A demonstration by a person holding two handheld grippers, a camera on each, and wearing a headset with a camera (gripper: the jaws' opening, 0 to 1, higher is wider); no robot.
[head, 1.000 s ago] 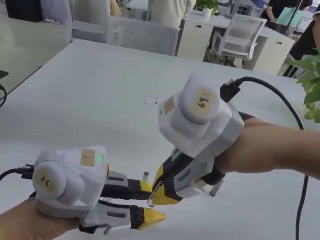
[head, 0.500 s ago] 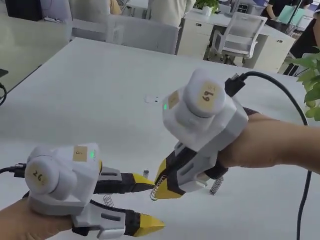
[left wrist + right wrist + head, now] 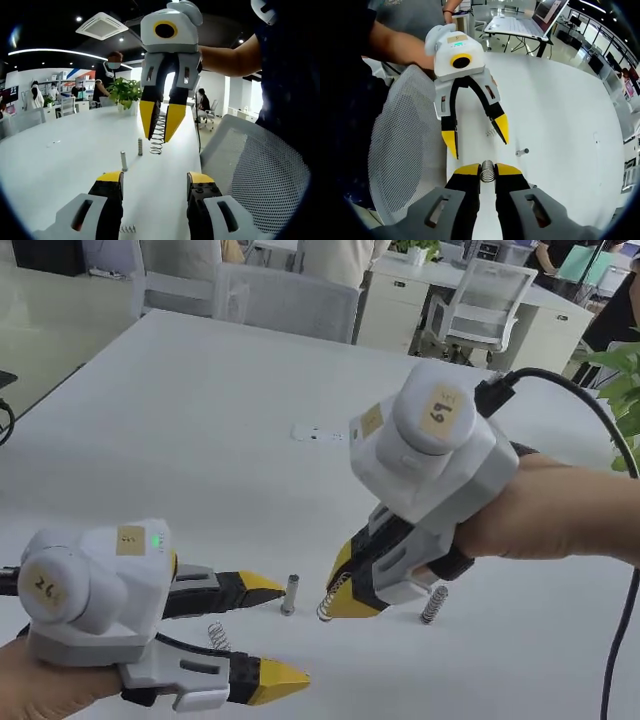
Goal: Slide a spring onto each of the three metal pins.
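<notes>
**One spring gripped beside the upright pin**

Two grippers meet low over the white table (image 3: 200, 420). In the head view the right gripper (image 3: 345, 605) points in from 2 o'clock. Its yellow-tipped jaws are pressed together on a spring (image 3: 330, 598), which hangs slanted from the tips with its lower end close to the tabletop. Whether that end touches the table cannot be told. The right gripper view shows the coil pinched end-on between both jaws.

A metal pin (image 3: 290, 593) stands upright on the table at 9 o'clock from the held spring, just beside it but apart from it.

The left gripper (image 3: 272, 632) points in from 8 o'clock, its jaws spread wide and holding nothing. Its upper tip lies near the pin, at the pin's 9 o'clock. A second spring (image 3: 217, 636) lies on the table at 7 o'clock from the pin, seen between those spread jaws. A third spring (image 3: 433, 603) stands on end at 3 o'clock from the right gripper's tips, close to that gripper's body.

A small white object (image 3: 310, 433) lies at 12 o'clock from the pin, well apart. A potted plant (image 3: 625, 390) shows at the 3 o'clock edge.
</notes>
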